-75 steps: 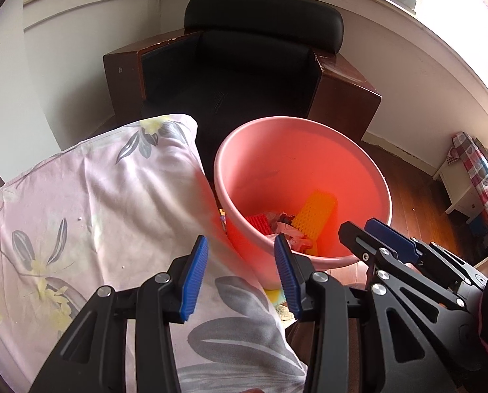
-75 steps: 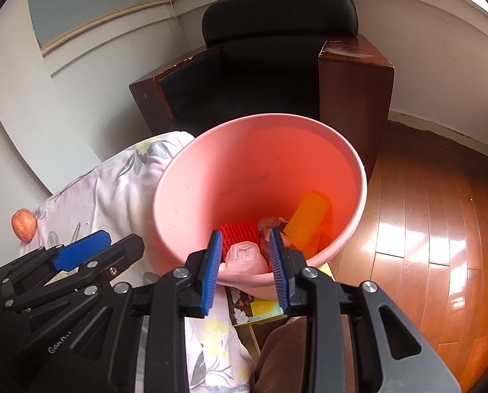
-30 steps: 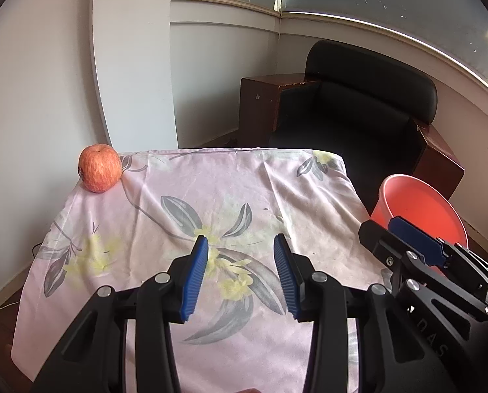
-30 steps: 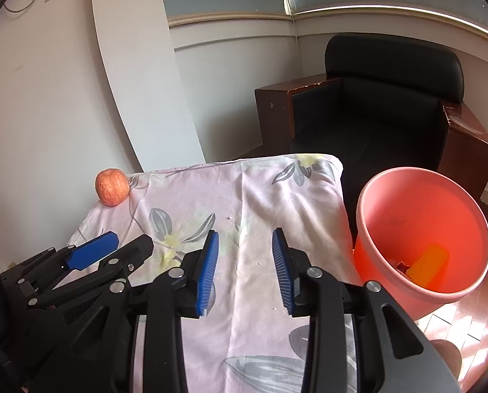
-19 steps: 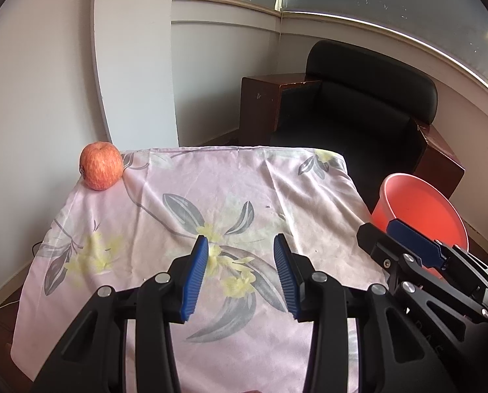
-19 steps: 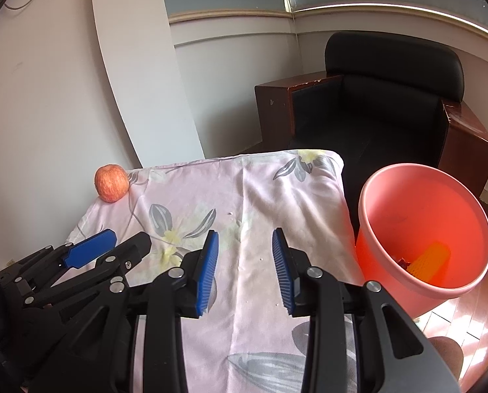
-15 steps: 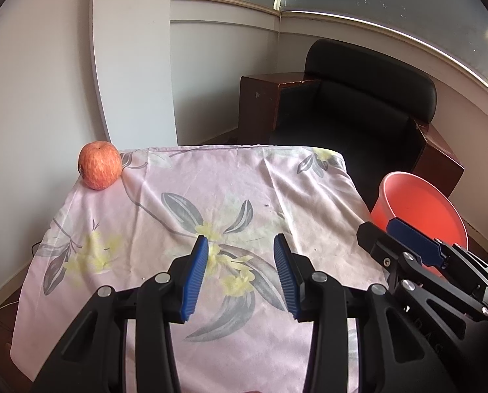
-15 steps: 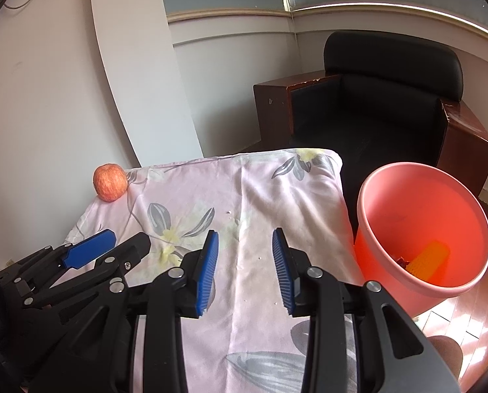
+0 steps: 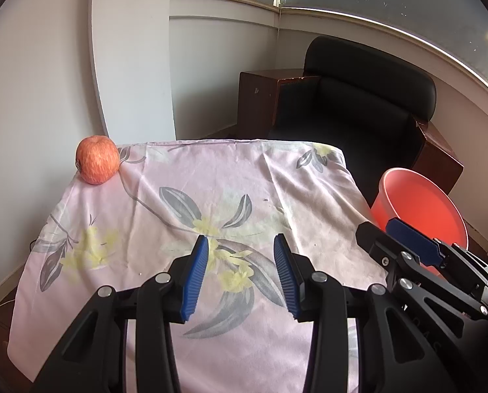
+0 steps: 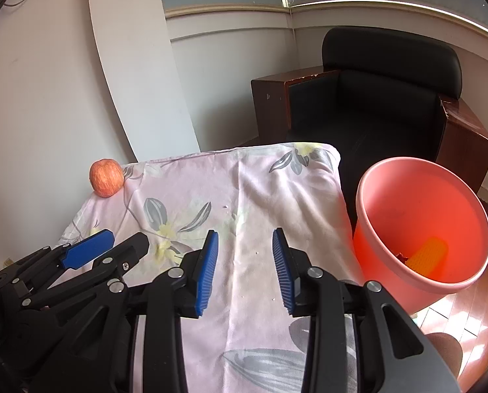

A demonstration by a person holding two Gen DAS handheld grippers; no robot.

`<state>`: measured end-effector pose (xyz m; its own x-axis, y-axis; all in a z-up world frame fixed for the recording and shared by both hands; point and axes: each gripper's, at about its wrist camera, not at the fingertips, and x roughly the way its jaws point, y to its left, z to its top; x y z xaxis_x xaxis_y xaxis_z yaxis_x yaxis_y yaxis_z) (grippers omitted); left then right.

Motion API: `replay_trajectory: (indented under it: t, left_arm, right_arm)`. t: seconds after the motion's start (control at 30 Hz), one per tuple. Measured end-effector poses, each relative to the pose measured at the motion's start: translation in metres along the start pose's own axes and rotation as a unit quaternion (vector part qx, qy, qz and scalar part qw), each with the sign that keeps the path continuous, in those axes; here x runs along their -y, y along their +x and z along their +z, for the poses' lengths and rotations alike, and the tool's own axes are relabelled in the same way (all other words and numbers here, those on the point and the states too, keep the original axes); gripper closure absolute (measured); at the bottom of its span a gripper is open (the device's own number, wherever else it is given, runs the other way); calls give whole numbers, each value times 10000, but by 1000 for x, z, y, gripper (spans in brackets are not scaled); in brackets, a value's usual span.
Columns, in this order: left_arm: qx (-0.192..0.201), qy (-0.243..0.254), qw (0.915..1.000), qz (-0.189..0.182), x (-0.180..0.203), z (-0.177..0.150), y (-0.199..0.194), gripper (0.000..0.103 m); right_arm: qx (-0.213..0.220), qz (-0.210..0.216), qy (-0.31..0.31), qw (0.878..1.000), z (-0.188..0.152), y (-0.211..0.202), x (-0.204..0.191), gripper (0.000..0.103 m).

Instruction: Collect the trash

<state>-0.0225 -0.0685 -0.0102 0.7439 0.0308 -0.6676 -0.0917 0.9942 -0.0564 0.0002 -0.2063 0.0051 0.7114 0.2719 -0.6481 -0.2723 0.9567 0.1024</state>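
- Left hand-held gripper (image 9: 240, 271) hangs over the desk with its blue ribbed pads spread wide, nothing between them, just the pink floral cloth (image 9: 185, 203) underneath.
- Right hand-held gripper (image 10: 245, 270) is the same deal: jaws apart, empty, angled down at the cloth-covered desk.
- Round pink plastic bucket (image 10: 421, 226) stands on the floor just off the desk's right edge, and there's trash in the bottom of it: a yellow-orange ridged piece (image 10: 429, 257) with a small dark scrap beside it.
- A red-orange apple (image 9: 97, 159) sits at the far left corner of the desk, well apart from both grippers.
- Black leather armchair (image 10: 384, 98) with brown wooden sides is behind the bucket.
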Motion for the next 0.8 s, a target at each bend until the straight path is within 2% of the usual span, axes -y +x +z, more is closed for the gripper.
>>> replay_trajectory:
  t: [0.8]
  left_arm:
    - [-52,1,10000,-15,-2,-4,3,63]
  right_arm:
    - [-61,-59,-12,10000,-5,4,-1,68]
